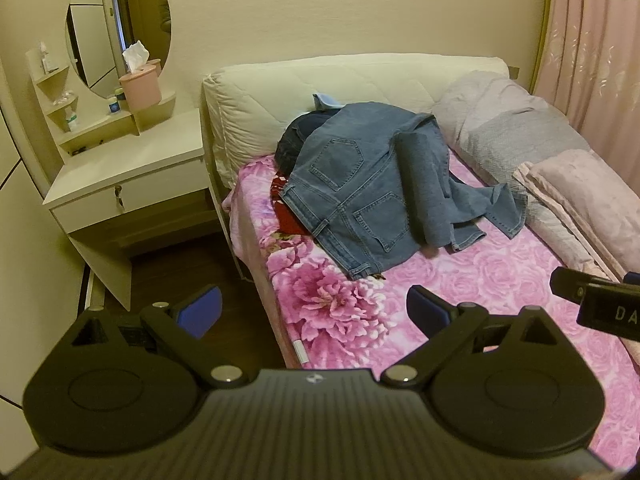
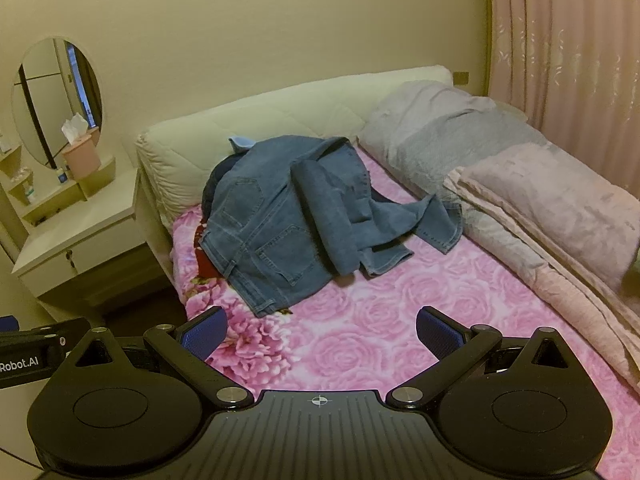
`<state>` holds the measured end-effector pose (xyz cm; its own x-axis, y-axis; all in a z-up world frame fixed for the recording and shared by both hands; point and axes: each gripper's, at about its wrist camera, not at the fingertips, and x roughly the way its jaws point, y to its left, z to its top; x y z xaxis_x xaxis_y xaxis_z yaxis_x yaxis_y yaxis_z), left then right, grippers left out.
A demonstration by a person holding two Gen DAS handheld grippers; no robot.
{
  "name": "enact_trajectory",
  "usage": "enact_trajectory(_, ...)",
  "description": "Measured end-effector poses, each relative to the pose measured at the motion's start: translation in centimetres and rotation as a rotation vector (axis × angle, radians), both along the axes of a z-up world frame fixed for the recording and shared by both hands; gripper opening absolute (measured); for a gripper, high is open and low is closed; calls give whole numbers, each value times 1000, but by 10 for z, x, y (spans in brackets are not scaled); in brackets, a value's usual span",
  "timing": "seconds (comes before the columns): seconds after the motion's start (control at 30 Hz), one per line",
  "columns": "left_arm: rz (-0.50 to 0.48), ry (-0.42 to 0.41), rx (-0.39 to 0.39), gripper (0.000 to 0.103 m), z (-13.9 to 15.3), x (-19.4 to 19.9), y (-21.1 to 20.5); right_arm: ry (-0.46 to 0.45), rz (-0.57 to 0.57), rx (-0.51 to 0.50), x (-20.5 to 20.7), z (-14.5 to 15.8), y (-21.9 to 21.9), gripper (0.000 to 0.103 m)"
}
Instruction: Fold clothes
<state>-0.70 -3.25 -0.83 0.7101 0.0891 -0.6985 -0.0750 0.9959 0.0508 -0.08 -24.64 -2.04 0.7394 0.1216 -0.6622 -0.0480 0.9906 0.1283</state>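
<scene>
A bed (image 1: pixel 460 292) with a pink rose-patterned cover stands against a plain cream wall (image 1: pixel 320 4), its padded cream headboard (image 1: pixel 280 92) at the far end and grey and pink folded blankets (image 2: pixel 520 184) piled along the side by the pink curtain (image 2: pixel 560 40). Beside the bed stands a white dressing table (image 1: pixel 120 168) with a drawer, small stepped shelves, an oval mirror (image 1: pixel 116 20) and a pink tissue holder (image 1: pixel 140 84). The floor (image 1: pixel 192 268) is dark wood, and the light is warm and yellowish.

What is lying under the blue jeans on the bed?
Under the blue jeans a darker denim garment, a red cloth and a light blue piece stick out. The jeans cover the rest, so whether more lies there cannot be seen.
</scene>
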Motion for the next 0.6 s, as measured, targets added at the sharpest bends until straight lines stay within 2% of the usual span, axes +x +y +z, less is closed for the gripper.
enact_trajectory(0.6, 9, 10, -1, 98, -4, 4, 8, 11, 3, -3, 9, -5, 1, 103)
